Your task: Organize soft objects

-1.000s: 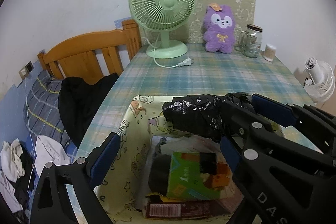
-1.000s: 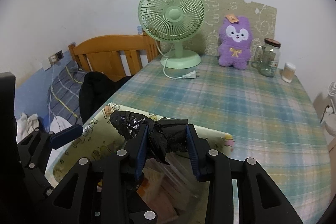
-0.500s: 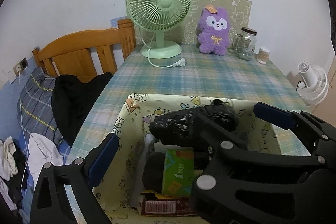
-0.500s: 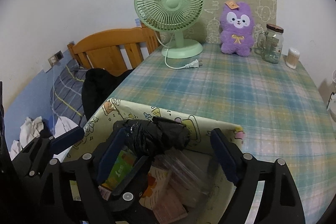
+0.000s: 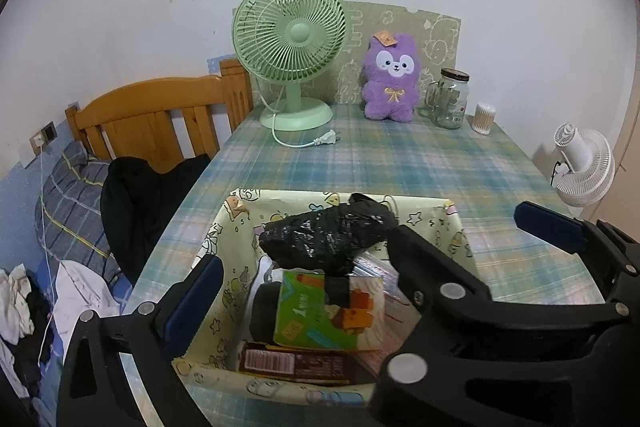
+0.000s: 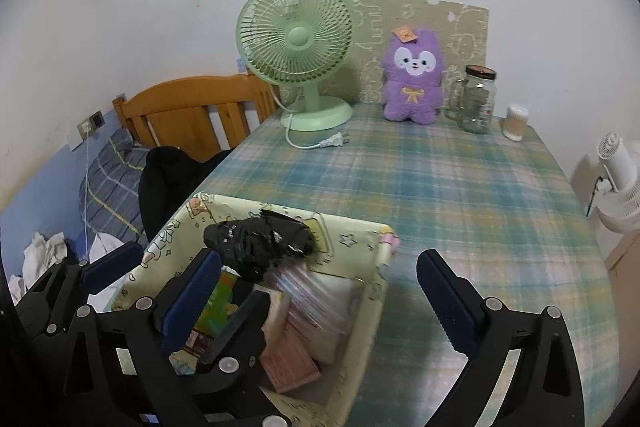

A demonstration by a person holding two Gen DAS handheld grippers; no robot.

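Observation:
A black plastic bag bundle (image 5: 330, 239) lies on top of the packets in the yellow cartoon-print fabric bin (image 5: 236, 223) at the table's near edge; it also shows in the right wrist view (image 6: 260, 247), in the same bin (image 6: 360, 239). My right gripper (image 6: 320, 291) is open and empty above the bin, just behind the bundle. My left gripper (image 5: 368, 263) is open, its fingers on either side of the bin. A purple plush toy (image 5: 392, 79) stands upright at the far end of the table (image 6: 414, 79).
A green desk fan (image 5: 290, 43) with loose plug, a glass jar (image 5: 452, 97) and a cotton-swab tub (image 5: 484, 113) stand at the back of the plaid table (image 5: 400, 163). A wooden bed headboard (image 5: 152, 115) and dark clothes lie left. A white fan (image 5: 584, 167) stands right.
My right gripper opened and let go of the black bag bundle, which now rests in the bin. Both grippers pulled back and up.

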